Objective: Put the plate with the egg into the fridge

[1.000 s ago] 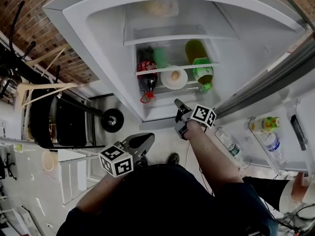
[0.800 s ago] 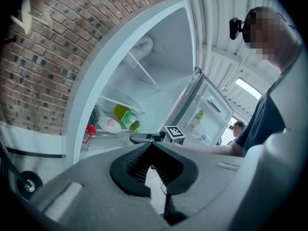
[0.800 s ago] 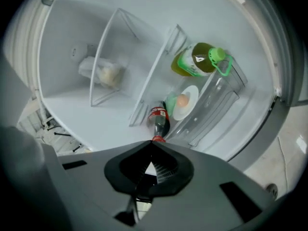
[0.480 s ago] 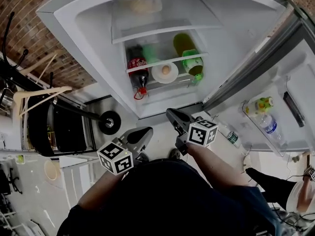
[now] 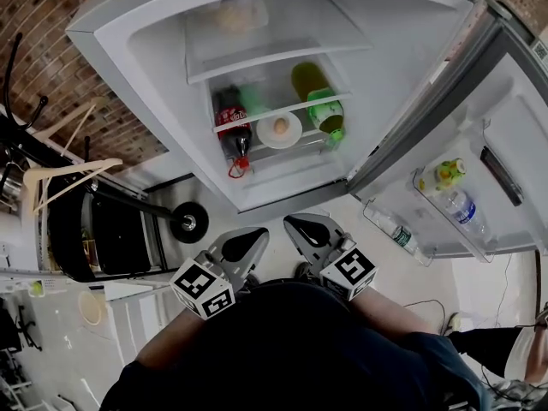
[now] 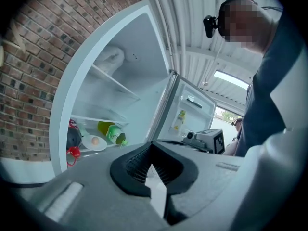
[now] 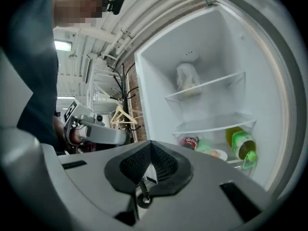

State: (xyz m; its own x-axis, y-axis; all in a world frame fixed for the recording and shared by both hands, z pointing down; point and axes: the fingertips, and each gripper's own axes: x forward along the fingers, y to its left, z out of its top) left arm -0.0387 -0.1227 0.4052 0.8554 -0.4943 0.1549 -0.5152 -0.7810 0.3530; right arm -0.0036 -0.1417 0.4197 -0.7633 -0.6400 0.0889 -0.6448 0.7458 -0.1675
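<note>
The white plate with the egg rests on the middle shelf of the open fridge, between a cola bottle and a green bottle. It also shows as the plate in the left gripper view and the plate in the right gripper view. My left gripper and right gripper sit side by side close to my body, well short of the fridge. Both are shut with nothing in them: left gripper, right gripper.
The fridge door stands open at right, its racks holding a water bottle and a yellow-green bottle. Another bottle lies in the lower door rack. A garment rack with hangers and a wheel stand left.
My right gripper drew back from the fridge front toward my body and rolled over. The left gripper rose a little. The plate stayed on the shelf.
</note>
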